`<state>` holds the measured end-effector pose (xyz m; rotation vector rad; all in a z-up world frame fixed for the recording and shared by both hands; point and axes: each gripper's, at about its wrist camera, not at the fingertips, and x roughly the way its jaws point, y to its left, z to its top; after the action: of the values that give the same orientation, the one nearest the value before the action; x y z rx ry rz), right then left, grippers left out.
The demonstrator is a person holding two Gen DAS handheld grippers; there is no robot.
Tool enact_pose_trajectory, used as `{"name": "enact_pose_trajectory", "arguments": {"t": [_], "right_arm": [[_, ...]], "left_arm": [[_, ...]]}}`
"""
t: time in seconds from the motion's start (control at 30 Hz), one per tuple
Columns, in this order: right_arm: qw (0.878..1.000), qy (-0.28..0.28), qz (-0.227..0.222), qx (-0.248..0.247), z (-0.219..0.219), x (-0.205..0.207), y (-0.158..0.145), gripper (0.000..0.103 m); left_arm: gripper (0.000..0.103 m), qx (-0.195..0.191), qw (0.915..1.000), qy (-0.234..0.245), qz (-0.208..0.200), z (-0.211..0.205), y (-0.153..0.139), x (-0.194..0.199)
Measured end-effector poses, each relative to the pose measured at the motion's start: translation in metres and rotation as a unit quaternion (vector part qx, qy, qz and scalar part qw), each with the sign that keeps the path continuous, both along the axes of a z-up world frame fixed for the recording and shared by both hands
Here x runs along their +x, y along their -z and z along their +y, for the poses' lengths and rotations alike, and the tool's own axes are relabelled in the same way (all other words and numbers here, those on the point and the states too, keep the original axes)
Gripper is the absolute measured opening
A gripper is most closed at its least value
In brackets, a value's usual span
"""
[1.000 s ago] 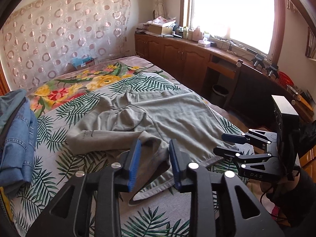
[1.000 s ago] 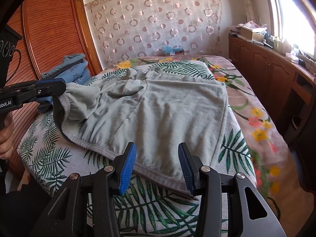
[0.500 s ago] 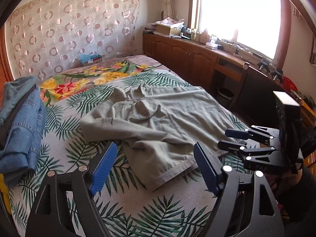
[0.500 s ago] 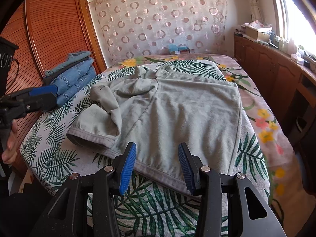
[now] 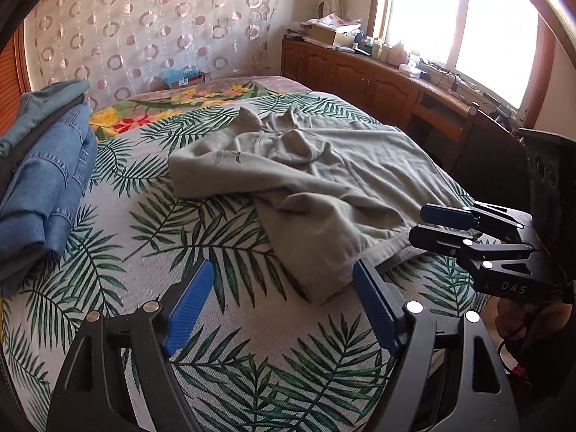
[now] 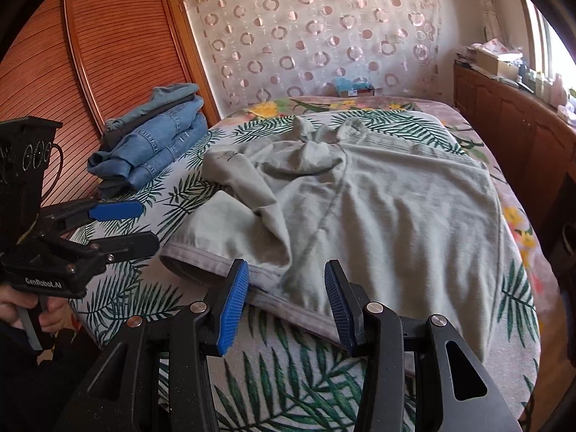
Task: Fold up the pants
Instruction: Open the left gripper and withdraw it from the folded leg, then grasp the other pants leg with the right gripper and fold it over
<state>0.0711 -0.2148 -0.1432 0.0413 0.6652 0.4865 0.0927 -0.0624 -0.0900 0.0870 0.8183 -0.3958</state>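
Grey-green cotton pants (image 6: 388, 216) are lying across the middle of the bed (image 5: 252, 378), over the palm-leaf cover, taking up the 12 to 2 o'clock stretch of the right wrist view. One flap is lying thrown over the main panel, bunched and twisted near 11 o'clock, so the fold is sitting rough, not flat. Left gripper (image 5: 282, 306) is hovering over bare cover at 6 o'clock, jaws spread wide, holding nothing. Right gripper (image 6: 286, 304) is sitting at the near hem, jaws parted either side of the edge, not pinching it; cloth is showing between the pads but apart from them. Folded jeans stack (image 6: 151, 144) is resting at 10 o'clock by the wardrobe.

Step, by my read: between folds, first flap laid over and both tongs free. Next move is probably calling for smoothing the crumpled flap, then both grippers closing on hem corners to carry the next fold across. Risk: thick soft fabric dragging the lower layer.
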Motion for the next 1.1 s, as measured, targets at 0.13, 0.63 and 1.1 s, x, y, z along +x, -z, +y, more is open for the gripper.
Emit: {"name": "enact_pose_trajectory", "arguments": {"t": [0.13,0.63,1.1], "right_arm": [[1.000,-0.004,0.015,-0.002,0.007,0.006,0.005,0.046],[1.000,-0.019,0.017,0.007,0.015,0.011,0.004,0.008],[0.999,0.024,-0.028,0.013,-0.033,-0.021,-0.023,0.007]], "left_arm": [[0.080,-0.001,1.0000,0.000,0.003,0.002,0.005,0.000],[0.080,-0.001,1.0000,0.007,0.005,-0.004,0.008,-0.005],[0.080,0.005,0.9994,0.034,0.000,-0.022,0.004,-0.007]]}}
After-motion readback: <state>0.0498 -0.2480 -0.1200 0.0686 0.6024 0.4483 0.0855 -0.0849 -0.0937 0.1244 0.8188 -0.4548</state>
